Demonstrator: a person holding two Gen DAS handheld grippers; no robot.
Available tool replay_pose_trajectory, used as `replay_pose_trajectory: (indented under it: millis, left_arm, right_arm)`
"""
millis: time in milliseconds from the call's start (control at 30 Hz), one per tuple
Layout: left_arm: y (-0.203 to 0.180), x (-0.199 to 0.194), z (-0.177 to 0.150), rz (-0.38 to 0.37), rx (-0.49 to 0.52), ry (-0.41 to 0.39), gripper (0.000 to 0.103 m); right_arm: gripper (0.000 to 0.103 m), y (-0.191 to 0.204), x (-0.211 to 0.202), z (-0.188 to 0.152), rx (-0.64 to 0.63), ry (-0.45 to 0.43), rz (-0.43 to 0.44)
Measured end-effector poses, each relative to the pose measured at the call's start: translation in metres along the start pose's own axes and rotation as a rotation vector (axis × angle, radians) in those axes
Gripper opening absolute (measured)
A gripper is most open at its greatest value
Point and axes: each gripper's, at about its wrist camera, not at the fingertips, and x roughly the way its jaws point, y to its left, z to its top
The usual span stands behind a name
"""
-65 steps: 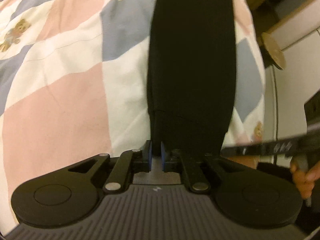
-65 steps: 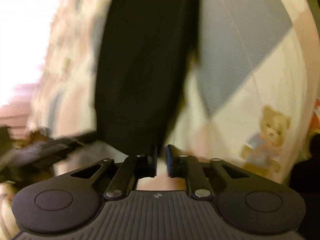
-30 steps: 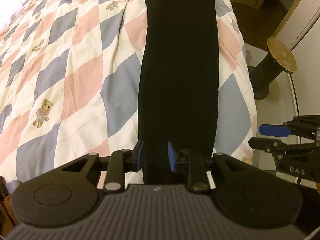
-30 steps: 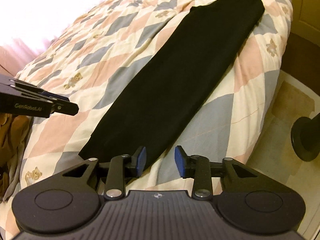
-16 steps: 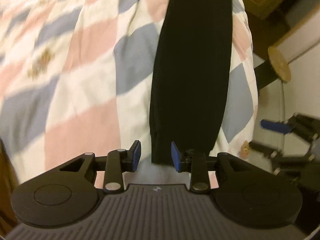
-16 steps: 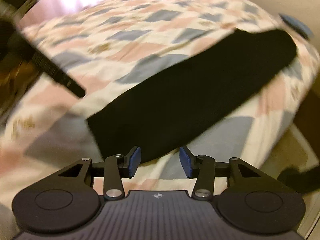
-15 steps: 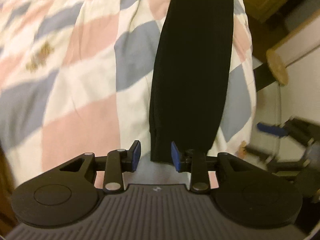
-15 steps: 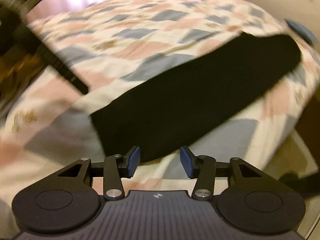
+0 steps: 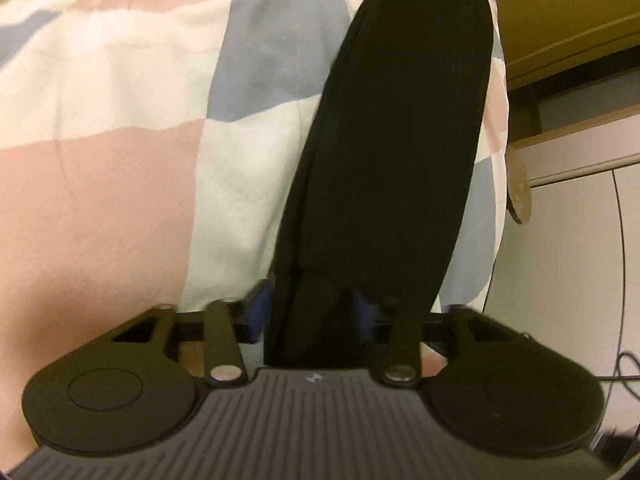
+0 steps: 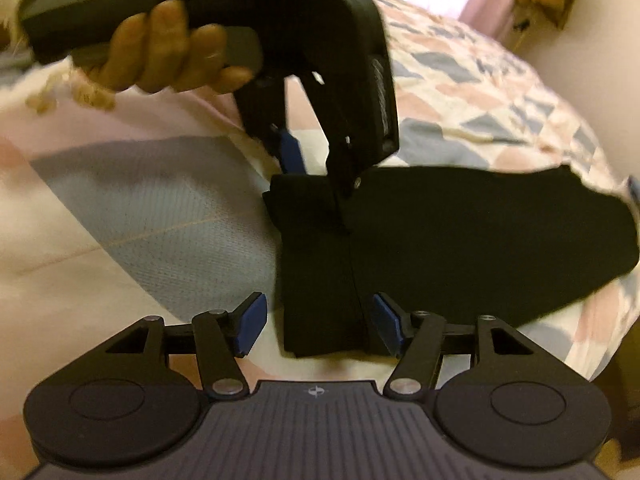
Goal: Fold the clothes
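**Two handheld grippers at the near end of a long black garment on a bed**

A long, narrow black garment (image 9: 404, 128) lies flat on a quilt (image 9: 120, 80) patterned with pink, blue-grey and cream diamonds. It lies near one edge of the bed and stretches away from the camera in the left wrist view.

In the left wrist view, the left gripper (image 9: 310, 310) sits at the garment's near end. Its blue-padded jaws stand partly apart, one on each side of the left-hand part of the cloth's end. The cloth fills the gap between them. The picture is blurred here, so whether the pads press on the fabric cannot be told.

In the right wrist view, the right gripper (image 10: 318, 324) has its jaws wide apart. The garment's near corner lies between them, with small gaps on both sides, and nothing is gripped. Farther along the same end, a hand (image 10: 168, 56) holds the left gripper (image 10: 316, 168) tilted down onto the cloth's far corner.

Beside the bed are wooden furniture (image 9: 560, 20) and a pale floor (image 9: 560, 260).
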Motion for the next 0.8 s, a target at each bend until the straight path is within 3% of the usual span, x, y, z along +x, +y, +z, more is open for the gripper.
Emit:
replay_pose_trajectory:
  millis: [167,367,467,533,600,667,800]
  left_arm:
    - [0.002,-0.001,0.005,-0.021,-0.017,0.017,0.018]
    - [0.01,-0.011,0.007,-0.1,-0.107,0.034,0.014]
    - [0.01,-0.014,0.009,-0.118,-0.124,0.039,0.012]
    - [0.011,-0.015,0.009,-0.123,-0.131,0.04,0.012]
    - [0.011,-0.013,0.009,-0.108,-0.121,0.039,0.012]
    - [0.011,-0.016,0.006,-0.094,-0.098,0.035,0.012]
    - [0.003,-0.04,-0.006,-0.053,0.028,-0.029,0.016]
  right_arm:
    - [0.065,0.026,0.013,0.0,-0.128,-0.026,-0.116]
    - [0.068,0.042,0.036,0.011,-0.165,-0.03,-0.21]
    - [0.06,0.043,0.048,0.012,-0.182,-0.036,-0.254]
    - [0.038,0.04,0.054,0.01,-0.197,-0.036,-0.261]
    - [0.022,0.032,0.058,0.008,-0.197,-0.027,-0.23]
    - [0.018,0.018,0.056,0.008,-0.159,-0.027,-0.165]
    - [0.016,-0.04,0.052,0.014,0.018,0.003,0.086]
